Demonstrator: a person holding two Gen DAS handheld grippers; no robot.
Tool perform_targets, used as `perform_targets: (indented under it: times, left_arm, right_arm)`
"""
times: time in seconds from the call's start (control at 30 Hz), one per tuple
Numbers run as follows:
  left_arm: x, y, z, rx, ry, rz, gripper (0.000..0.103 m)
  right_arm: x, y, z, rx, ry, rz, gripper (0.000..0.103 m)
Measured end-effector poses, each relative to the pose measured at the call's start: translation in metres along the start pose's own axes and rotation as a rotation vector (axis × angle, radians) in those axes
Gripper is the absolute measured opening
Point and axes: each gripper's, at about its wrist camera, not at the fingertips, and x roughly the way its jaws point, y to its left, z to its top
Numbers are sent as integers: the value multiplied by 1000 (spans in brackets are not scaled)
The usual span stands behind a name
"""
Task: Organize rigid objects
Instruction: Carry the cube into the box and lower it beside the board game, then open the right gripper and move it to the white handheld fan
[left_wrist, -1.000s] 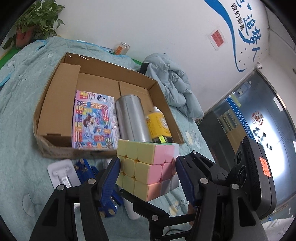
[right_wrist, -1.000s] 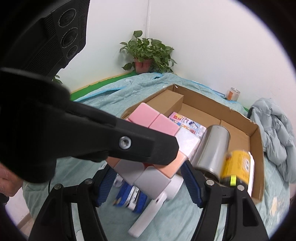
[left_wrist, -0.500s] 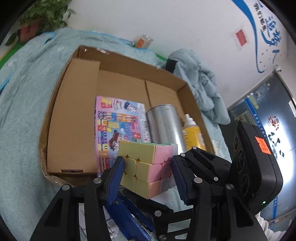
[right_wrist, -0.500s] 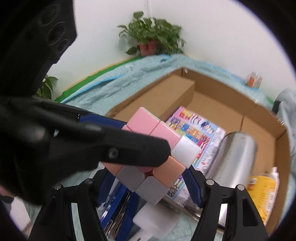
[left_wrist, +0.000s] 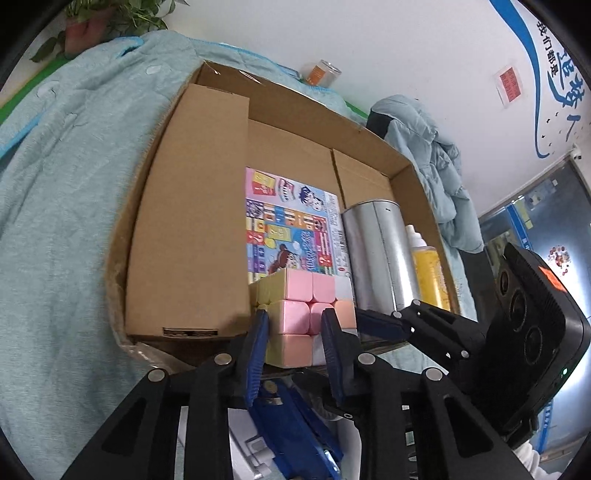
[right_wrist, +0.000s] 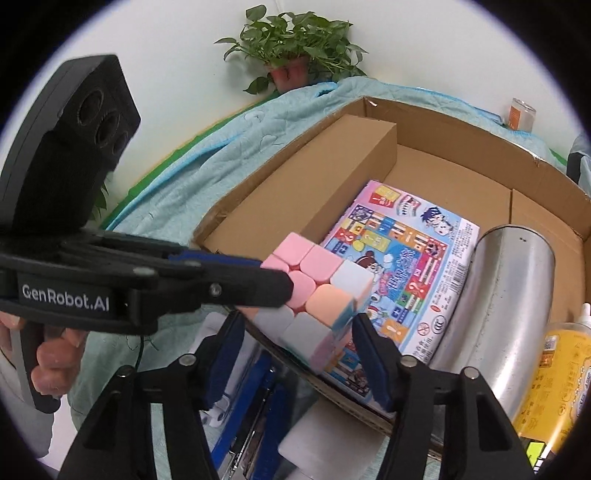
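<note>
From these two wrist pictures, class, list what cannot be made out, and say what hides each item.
- Blue tool, left wrist view: what it is; the left hand-held gripper covers most of it.
- Yellow bottle, right wrist view: cut off by the picture's edge.
- Puzzle cube, right wrist view: its left side; the left hand-held gripper's finger crosses it.
- White object, right wrist view: unidentifiable behind the right hand-held gripper.

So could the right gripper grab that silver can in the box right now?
Probably not yet. The right gripper has just been closing, with the cube between its jaws, so it is taken; the silver can itself lies uncovered nearby in the box.
</note>
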Motion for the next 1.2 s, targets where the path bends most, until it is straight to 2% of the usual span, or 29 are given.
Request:
perform_targets:
  times: [0.07, 0.3, 0.33, 0.4, 0.43, 0.47, 0.5, 0.53, 0.57, 0.6, 0.63, 0.67, 0.73, 0.87, 1.0, 1.1, 1.2]
  left_arm:
    - [-2, 2, -2, 0, 1, 6, 27]
    - [-11, -2, -10, 24, 20, 14, 27]
    - [-12, -4, -11, 30, 17, 25, 27]
    - [-25, -11, -17, 79, -39, 99, 28]
    - [-35, -19, -23, 120, -95, 149, 34]
    - [-46, -27, -31, 145, -147, 179, 52]
    - [-54, -32, -36, 152, -180, 198, 66]
    - [-66, -39, -47, 151, -252, 243, 98]
    - [-75, -45, -57, 149, -316, 274, 103]
    - [-84, -50, -69, 156, -394, 300, 103]
    - [-89, -56, -80, 177, -439, 324, 103]
    - [-88, -61, -89, 201, -449, 346, 103]
    - [-79, -69, -109, 219, -428, 389, 103]
    - [-60, -82, -141, 242, -404, 392, 103]
    - [-42, -97, -164, 284, -385, 458, 103]
    - [-34, -97, -169, 267, -352, 419, 103]
    - [-33, -90, -172, 222, -334, 396, 103]
  right_arm:
    - [0, 20, -11, -20, -5, -20, 54]
    - [8, 16, -16, -3, -13, -20, 56]
    - [8, 17, -17, -7, -11, -26, 56]
    - [3, 21, -22, -7, -8, -54, 59]
    - [-1, 24, -25, -9, -23, -90, 67]
    - [-10, 29, -31, -13, -57, -140, 77]
    - [-19, 32, -38, -11, -100, -182, 80]
    - [-29, 35, -46, 2, -147, -224, 81]
    - [-40, 38, -57, 26, -191, -270, 82]
    - [-47, 41, -67, 49, -216, -302, 82]
    - [-54, 46, -82, 54, -237, -350, 82]
    - [-60, 53, -99, 28, -261, -412, 83]
    - [-63, 60, -125, 20, -280, -448, 83]
    - [-59, 48, -159, 198, -226, -311, 83]
    - [-58, 43, -179, 257, -201, -312, 83]
    - [-58, 39, -187, 285, -187, -256, 82]
    - [-60, 43, -196, 274, -183, -243, 82]
